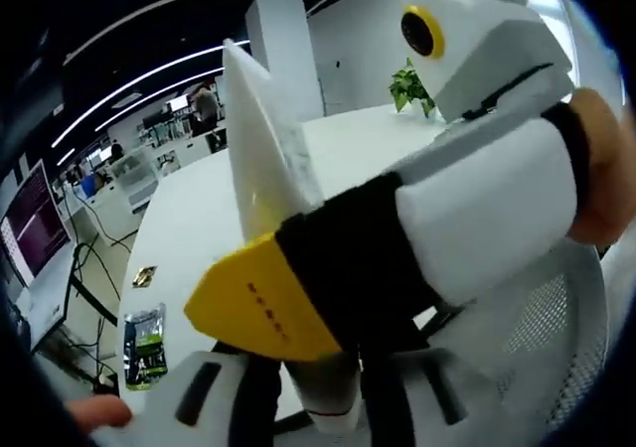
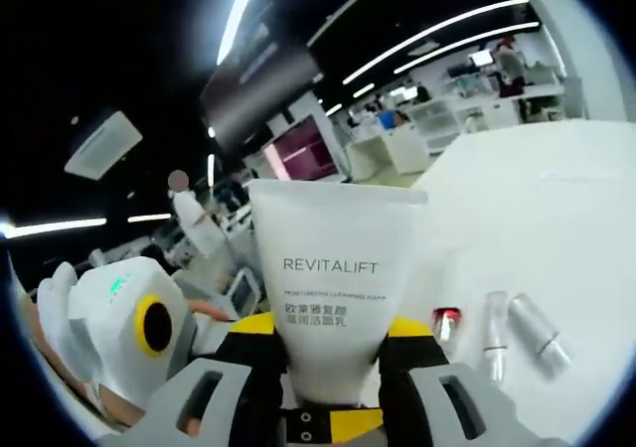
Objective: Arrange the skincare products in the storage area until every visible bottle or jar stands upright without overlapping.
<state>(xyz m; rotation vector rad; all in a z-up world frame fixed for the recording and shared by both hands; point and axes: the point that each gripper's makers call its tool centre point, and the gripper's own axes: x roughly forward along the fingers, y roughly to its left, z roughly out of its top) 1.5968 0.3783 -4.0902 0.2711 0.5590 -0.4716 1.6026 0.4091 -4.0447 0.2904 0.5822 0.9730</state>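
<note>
A white tube marked REVITALIFT is held up above the white table, crimped end up. My right gripper is shut on its lower part with yellow pads on both sides. In the left gripper view the same tube shows edge-on, and the right gripper's yellow-tipped finger crosses in front of it. The tube's cap end sits tight between the black fingers of my left gripper, which looks shut on it. On the table lie a red-capped item and two silver tubes, all on their sides.
A green sachet and a small gold packet lie near the table edge. A potted plant stands at the far side. A white mesh chair is close by. A hand grips the right gripper.
</note>
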